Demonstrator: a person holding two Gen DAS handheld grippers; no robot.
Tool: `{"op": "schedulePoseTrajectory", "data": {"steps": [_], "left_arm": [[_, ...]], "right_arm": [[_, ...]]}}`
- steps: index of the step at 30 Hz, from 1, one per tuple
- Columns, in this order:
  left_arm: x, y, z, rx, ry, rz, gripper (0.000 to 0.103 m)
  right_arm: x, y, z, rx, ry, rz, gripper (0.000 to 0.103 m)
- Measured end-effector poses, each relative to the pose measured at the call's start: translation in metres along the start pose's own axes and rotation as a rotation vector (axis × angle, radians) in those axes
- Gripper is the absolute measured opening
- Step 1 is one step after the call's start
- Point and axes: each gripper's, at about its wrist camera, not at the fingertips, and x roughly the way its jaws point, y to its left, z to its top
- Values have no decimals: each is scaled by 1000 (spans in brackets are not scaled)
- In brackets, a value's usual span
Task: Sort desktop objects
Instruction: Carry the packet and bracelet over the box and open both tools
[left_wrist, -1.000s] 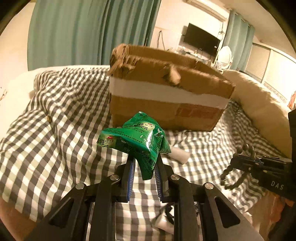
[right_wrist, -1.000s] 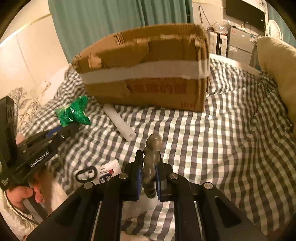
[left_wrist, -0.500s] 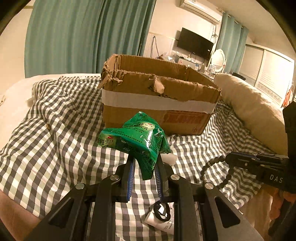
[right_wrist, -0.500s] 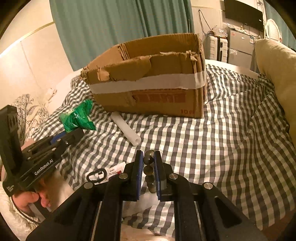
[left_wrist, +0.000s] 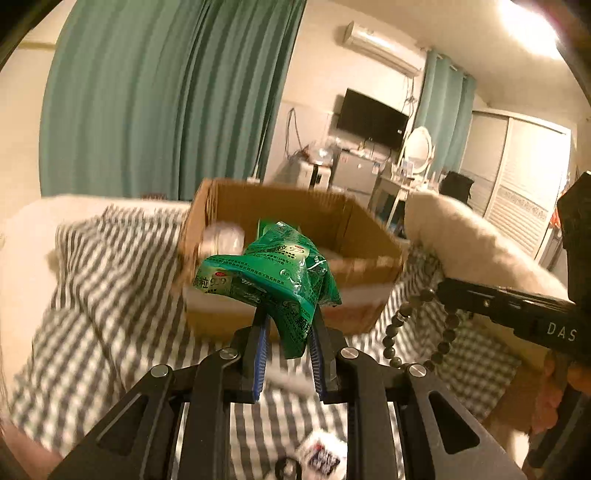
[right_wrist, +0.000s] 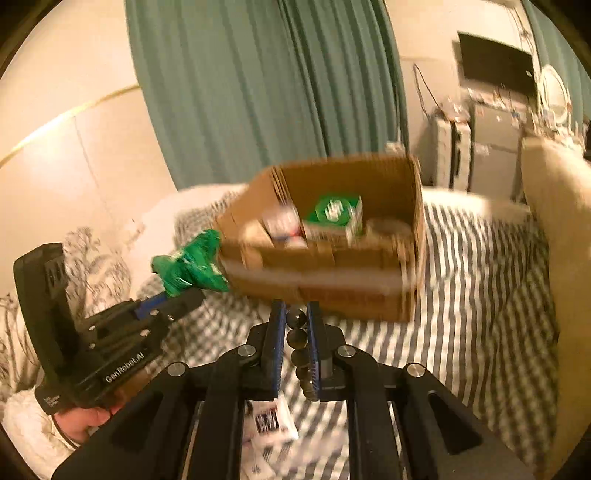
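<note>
The left hand-held gripper (left_wrist: 286, 345) is clamped nearly closed on a crumpled green sachet pack (left_wrist: 271, 275), held in the air in front of an open cardboard box (left_wrist: 373, 236), while the right hand-held gripper (right_wrist: 295, 345), its jaws almost together, pinches a string of dark beads (right_wrist: 297, 338) that hangs in a loop below its fingers. The box sits on a bed spread with a grey-and-white checked cover (right_wrist: 480, 295), a cream pillow (left_wrist: 480, 243) at its side; inside it lie a green-and-white carton (right_wrist: 334, 218) and other packets too blurred to identify. A small white barcoded packet (right_wrist: 271, 421) lies on the cover below the grippers, yet to be sorted. The step in hand appears to be the carry: both items are lifted and aimed at the box. The next move would call for bringing each gripper over the rim and opening its jaws above free space inside, letting the beads drop without snagging the cardboard edge.
</note>
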Motion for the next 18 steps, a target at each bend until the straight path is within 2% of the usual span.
{"op": "schedulePoseTrajectory", "data": {"steps": [5,9,13,18], "left_arm": [[17,0,51,0,-28,-22,20],[48,3,80,2,-7,-14,20],[90,10,92,0,41,-6,20],[137,17,85,-16,96,-22,21]], "right_arm": [[-3,-1,51,-28,-80,14,11],[10,-12,87,-38,-117,4,11],[43,-29,106,-13,-94,-6,11],[88,-54,105,19,-42,-14,11]]}}
